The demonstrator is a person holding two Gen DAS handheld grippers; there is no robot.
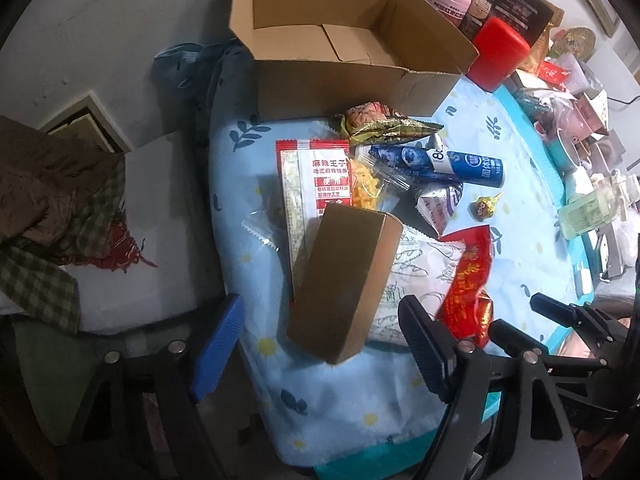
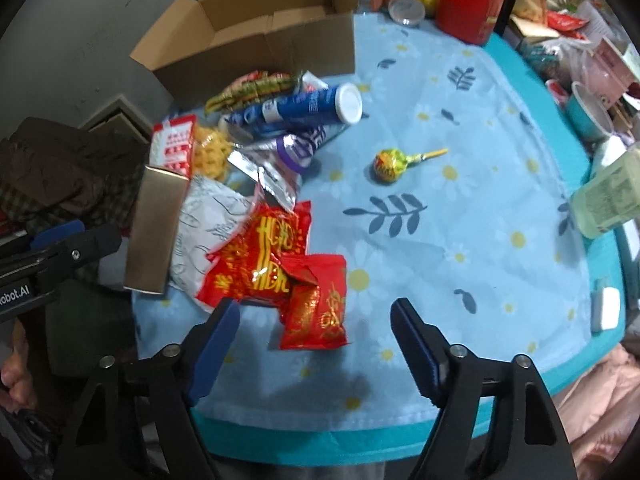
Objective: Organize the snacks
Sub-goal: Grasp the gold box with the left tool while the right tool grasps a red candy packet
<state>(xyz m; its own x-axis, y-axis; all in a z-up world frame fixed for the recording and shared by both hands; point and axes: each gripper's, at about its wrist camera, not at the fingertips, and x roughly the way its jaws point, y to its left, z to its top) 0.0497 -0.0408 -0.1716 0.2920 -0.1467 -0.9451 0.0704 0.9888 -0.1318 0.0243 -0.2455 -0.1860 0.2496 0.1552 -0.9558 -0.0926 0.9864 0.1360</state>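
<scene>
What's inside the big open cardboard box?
The big box shows only bare cardboard floor; its front wall hides the near part of the inside, so a small item there can't be ruled out.

A lived-in home is indicated. A round table [image 2: 500, 152] is covered by a floral cloth, and household clutter is crowded along its far rim from twelve to three o'clock: a red tin [image 2: 470, 0], jars, cups, a bottle [image 2: 608, 200]. At nine o'clock, folded clothes [image 1: 52, 200] are piled beside the table.
</scene>
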